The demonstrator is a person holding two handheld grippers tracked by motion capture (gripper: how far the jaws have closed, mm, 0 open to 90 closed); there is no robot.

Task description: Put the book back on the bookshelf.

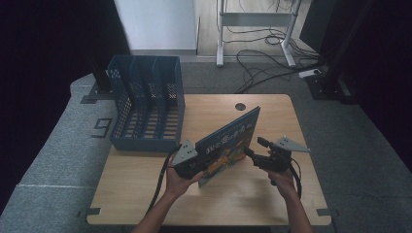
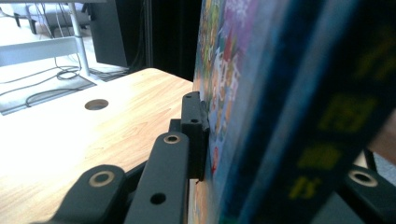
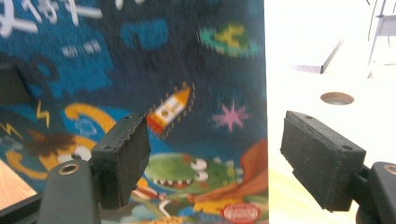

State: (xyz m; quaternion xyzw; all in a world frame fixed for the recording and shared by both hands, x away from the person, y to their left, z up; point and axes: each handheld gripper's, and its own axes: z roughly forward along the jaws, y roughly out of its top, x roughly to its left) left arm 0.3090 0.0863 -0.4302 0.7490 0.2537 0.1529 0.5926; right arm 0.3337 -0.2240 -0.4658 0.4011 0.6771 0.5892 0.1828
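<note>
Blue and brightly illustrated, a children's book stands tilted on its lower edge near the middle of the wooden table, its cover facing the near side and its top corner rising toward the far right. The left gripper, held in the person's left hand, has its jaws clamped on the book's near-left corner; in the left gripper view one black jaw presses flat against the printed cover while the dark spine with yellow lettering crosses the frame on the right. The right gripper, held in the right hand, sits just beside the book's right edge with its jaws spread wide and nothing between them; in the right gripper view its pads frame that edge of the cover, where a small rocket, a pink star and a green monster are drawn. A blue perforated file rack with upright dividers stands on the far left of the table, well apart from the book, its slots open toward the near side. A round cable hole lies in the tabletop at the far edge, behind the book. Beyond the table, loose cables trail across the grey floor around the legs of a white desk frame.
</note>
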